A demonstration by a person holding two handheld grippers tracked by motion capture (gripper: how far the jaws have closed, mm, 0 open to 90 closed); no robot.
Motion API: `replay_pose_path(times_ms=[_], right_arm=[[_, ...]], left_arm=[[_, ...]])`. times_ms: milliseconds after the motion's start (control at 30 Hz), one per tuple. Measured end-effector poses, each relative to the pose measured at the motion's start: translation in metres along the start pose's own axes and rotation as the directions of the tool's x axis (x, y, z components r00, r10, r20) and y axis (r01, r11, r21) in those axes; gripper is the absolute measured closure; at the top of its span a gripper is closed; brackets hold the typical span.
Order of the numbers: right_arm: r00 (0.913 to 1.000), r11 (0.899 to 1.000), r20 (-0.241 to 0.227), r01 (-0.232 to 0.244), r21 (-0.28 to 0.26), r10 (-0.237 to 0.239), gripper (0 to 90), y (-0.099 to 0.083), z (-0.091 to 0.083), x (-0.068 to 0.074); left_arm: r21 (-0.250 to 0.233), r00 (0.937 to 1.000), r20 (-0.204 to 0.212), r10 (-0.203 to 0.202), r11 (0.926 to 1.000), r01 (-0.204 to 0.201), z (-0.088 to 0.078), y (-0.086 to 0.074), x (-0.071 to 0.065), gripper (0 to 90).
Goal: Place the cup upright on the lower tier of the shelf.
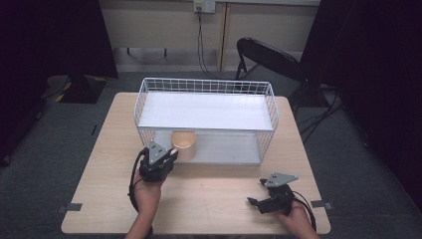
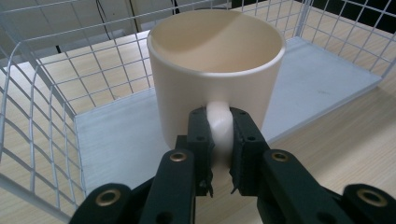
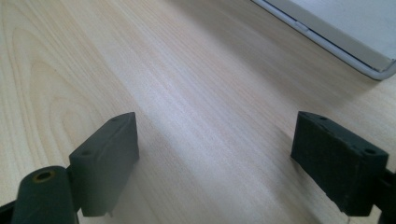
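Clamping the curved handle (image 2: 219, 126) of a cream ceramic mug (image 2: 215, 60), the left gripper (image 1: 166, 155) has its black jaws pressed against both sides of the handle, as the left gripper view shows. Just ahead of that gripper the mug stands upright on the grey lower shelf (image 2: 116, 144) of a white wire rack (image 1: 206, 117), at the shelf's front edge, under the rack's white upper shelf (image 1: 206, 110). To the right, well apart from the mug, the right gripper (image 1: 256, 201) rests low over the light wooden table (image 1: 209, 199) with its jaws spread wide and nothing between them; in the right gripper view only bare wood lies ahead of it, with a corner of the grey shelf beyond. Behind the table, a dark folding chair (image 1: 271, 59) stands on grey carpet (image 1: 59, 129), and a black cable (image 1: 200, 45) hangs from a wall socket (image 1: 204, 6). The mug's base is hidden behind the left gripper's jaws, and both forearms are cut off at the bottom of the high view.
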State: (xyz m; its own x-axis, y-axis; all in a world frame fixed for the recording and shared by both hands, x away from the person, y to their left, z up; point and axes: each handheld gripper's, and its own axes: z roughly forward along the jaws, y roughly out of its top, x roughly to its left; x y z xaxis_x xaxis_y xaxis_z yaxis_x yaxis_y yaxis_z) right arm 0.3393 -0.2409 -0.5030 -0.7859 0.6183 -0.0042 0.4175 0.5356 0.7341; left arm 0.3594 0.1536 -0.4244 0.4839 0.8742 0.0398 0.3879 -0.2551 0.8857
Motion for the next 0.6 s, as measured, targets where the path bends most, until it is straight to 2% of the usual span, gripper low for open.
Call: replay_pose_path(times_ms=[167, 333, 500, 533, 600], right_arm=[[1.0, 1.0, 0.0, 0.0, 0.0, 0.0, 14.2, 0.0, 0.0, 0.0], [1.0, 1.0, 0.0, 0.0, 0.0, 0.0, 14.2, 0.0, 0.0, 0.0], [1.0, 1.0, 0.0, 0.0, 0.0, 0.0, 14.3, 0.0, 0.0, 0.0], [1.0, 1.0, 0.0, 0.0, 0.0, 0.0, 14.2, 0.0, 0.0, 0.0], [1.0, 1.0, 0.0, 0.0, 0.0, 0.0, 14.3, 0.0, 0.0, 0.0]], left_arm=[[0.002, 0.9999, -0.007, 0.007, 1.0, -0.007, 0.004, 0.0, -0.001, 80.5], [-0.003, 0.9995, -0.027, -0.014, 0.9999, 0.013, 0.008, -0.001, -0.002, 80.5], [-0.005, 0.9992, -0.036, -0.015, 0.9999, 0.015, 0.013, 0.0, -0.003, 80.5], [-0.014, 0.999, -0.036, -0.026, 0.9996, 0.026, 0.014, 0.001, -0.003, 80.5], [-0.003, 0.9991, -0.041, -0.011, 0.9999, 0.011, 0.015, 0.001, -0.003, 80.5]])
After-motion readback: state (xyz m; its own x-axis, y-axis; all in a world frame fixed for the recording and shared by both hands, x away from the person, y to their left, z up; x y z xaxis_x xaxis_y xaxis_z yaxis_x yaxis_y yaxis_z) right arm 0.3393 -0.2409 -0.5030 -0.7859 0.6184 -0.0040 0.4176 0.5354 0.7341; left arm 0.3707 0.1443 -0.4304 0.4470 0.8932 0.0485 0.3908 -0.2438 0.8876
